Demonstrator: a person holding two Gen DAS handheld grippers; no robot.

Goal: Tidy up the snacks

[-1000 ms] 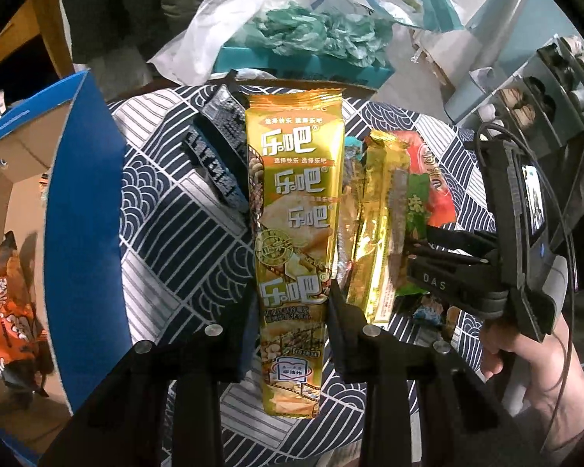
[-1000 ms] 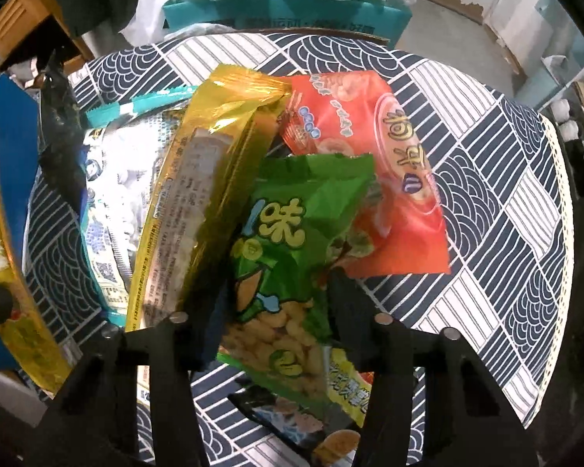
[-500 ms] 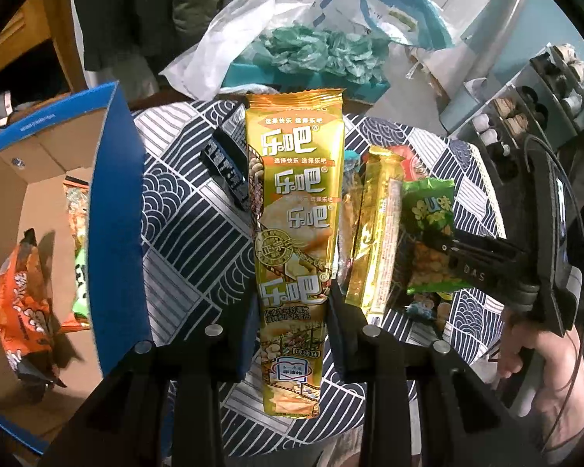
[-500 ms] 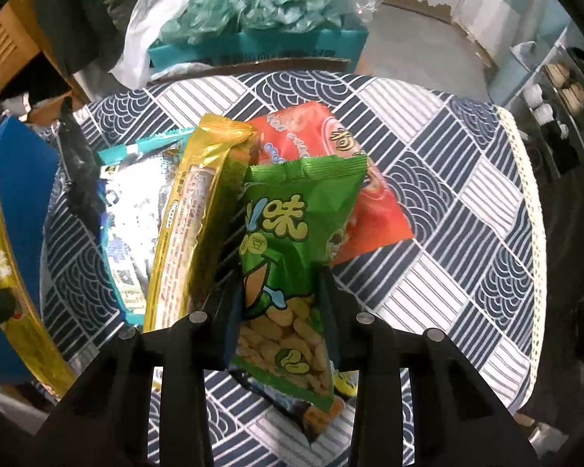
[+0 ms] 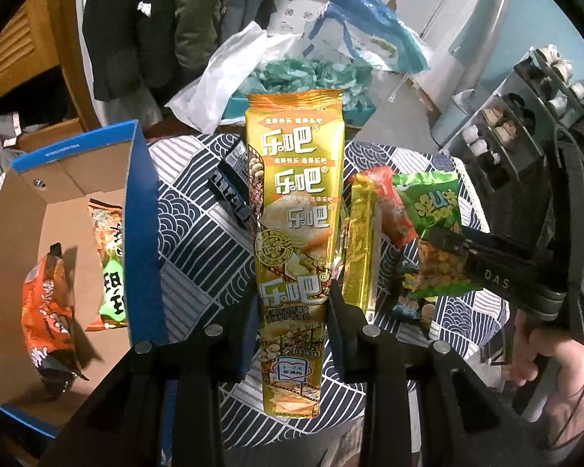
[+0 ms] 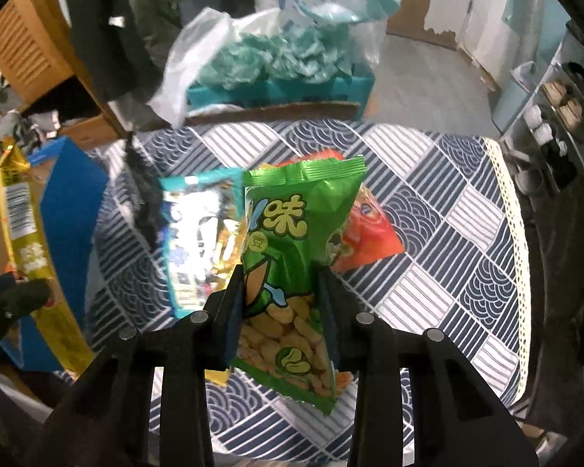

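While both grippers hold a snack above the table, the relation that matters for the coming move is that the open cardboard box stands at the left edge of the table, to the left of both hands. The left gripper is the nearer one: its fingers pinch the long golden chip pack in its lower part, and the pack stands with its long axis pointing forward along the fingers, just to the right of the blue wall of the box. The box already contains an orange bag and another packet on its brown floor. The right gripper is further from the box, over the middle of the table; its fingers press on the green bean snack bag, which also points forward and is lifted off the cloth. Below it on the table lie a red-orange bag, a silver and teal packet and a narrow golden packet. Judging from this, the left hand probably needs to swing to the left and tilt its pack down into the box, and the long pack may catch on the wall if it enters crosswise.
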